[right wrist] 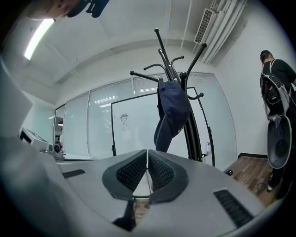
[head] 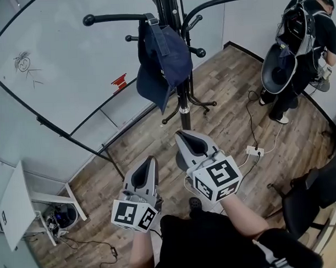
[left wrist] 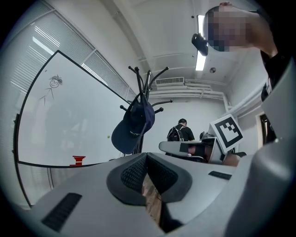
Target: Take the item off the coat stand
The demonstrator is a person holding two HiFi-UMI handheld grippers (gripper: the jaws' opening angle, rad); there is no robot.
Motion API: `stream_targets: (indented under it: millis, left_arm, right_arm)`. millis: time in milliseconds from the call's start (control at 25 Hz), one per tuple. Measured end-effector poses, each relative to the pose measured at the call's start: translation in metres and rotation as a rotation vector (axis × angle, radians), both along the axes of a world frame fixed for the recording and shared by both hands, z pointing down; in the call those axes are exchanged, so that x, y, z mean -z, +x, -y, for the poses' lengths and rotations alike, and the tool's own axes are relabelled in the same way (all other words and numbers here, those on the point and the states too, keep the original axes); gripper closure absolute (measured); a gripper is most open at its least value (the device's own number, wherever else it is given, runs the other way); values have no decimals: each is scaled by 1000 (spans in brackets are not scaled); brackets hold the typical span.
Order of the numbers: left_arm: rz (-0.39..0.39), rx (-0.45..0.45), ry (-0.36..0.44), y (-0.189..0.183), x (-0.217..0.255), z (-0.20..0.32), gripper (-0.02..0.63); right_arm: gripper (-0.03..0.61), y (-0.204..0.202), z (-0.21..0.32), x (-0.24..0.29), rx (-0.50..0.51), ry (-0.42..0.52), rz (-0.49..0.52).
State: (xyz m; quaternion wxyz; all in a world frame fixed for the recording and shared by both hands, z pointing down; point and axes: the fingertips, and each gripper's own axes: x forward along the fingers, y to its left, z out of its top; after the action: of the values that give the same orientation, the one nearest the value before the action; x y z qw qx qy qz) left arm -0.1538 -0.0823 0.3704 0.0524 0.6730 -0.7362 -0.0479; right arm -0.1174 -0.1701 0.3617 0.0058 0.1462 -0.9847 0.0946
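A dark blue cap hangs by its strap from a hook of the black coat stand, seen from above. From the left gripper view the cap hangs ahead on the stand; from the right gripper view the cap hangs on the stand straight ahead. My left gripper and right gripper are both held below the cap, well short of it, jaws together with nothing between them.
A whiteboard with a small drawing stands left of the stand. A person with a backpack stands at the far right. A power strip and cables lie on the wooden floor. A dark chair is at the right.
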Motion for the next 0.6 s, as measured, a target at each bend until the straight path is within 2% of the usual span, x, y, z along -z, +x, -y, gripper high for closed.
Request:
stream_targets:
  millis: [160,440,600]
  left_arm:
    - [0,-38,-3,-10,1,9,598]
    - [8,-160,-18,-36,4,19,598]
    - [26,-245,-16,-48,8,25,598]
  right_arm:
    - [546,-7,13,1,-46,-22,-4]
    - [541,-23,24,4,-180,-47,-9]
    - [490,-34,27,7,-248,-59,-6]
